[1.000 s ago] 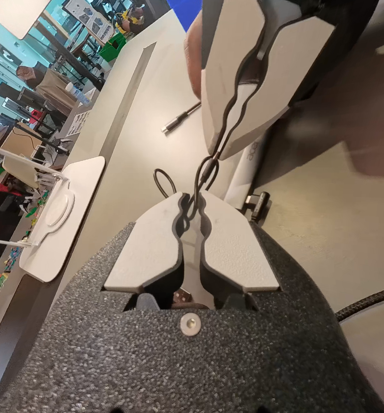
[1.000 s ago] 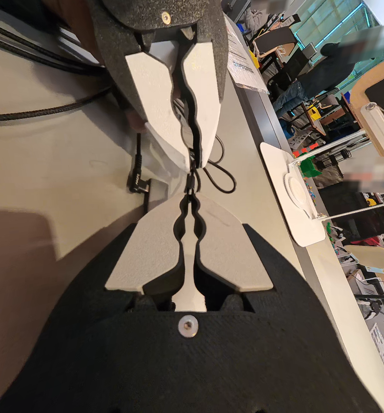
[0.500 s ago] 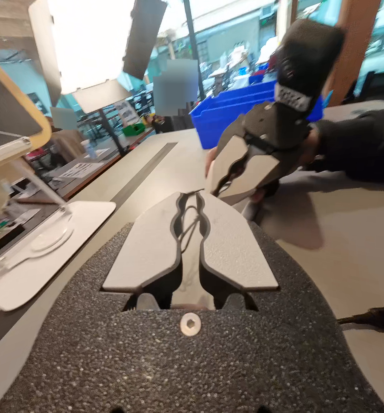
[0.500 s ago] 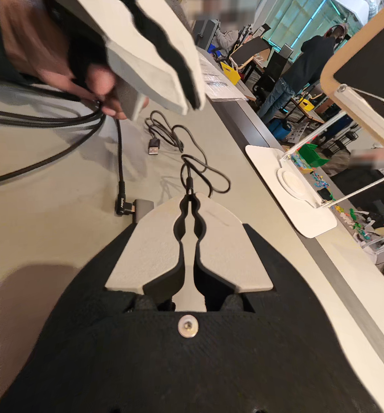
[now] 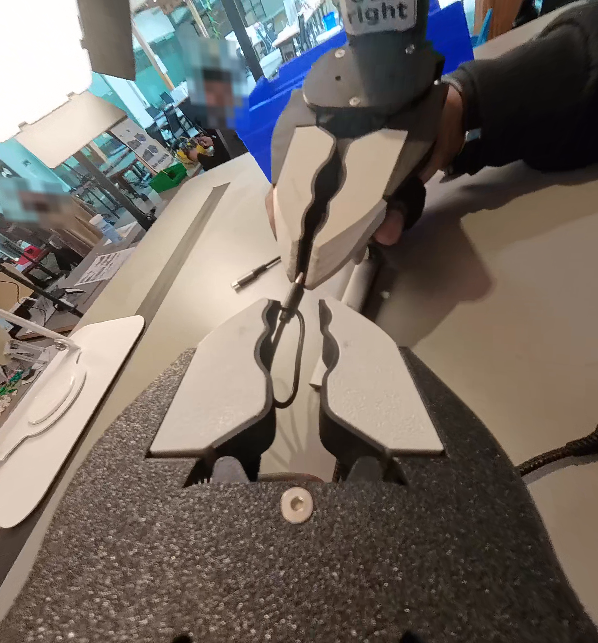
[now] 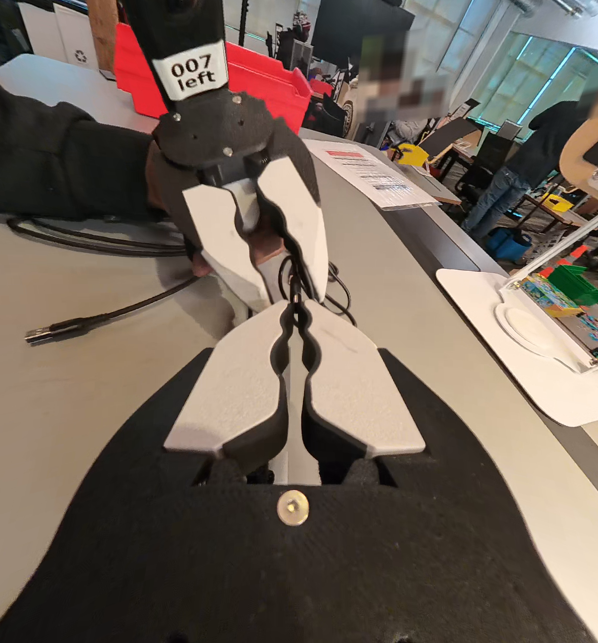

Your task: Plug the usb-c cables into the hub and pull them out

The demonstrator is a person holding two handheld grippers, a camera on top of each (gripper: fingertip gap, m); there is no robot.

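From the left wrist view, the left gripper (image 5: 296,308) stands parted with nothing clamped, a thin black cable (image 5: 292,351) looping between its fingers, while the right gripper (image 5: 303,275) pinches that cable's plug (image 5: 296,290) at its tips. Seen from the right wrist, its fingers are nearly closed on the plug (image 6: 296,295), above the grey table (image 6: 82,382) with another cable (image 6: 82,325) lying to the left.

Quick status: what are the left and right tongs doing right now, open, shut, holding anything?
Left tongs: open, gripping nothing; the thin black cable loops between the fingers.
Right tongs: shut on the thin black cable's plug end.
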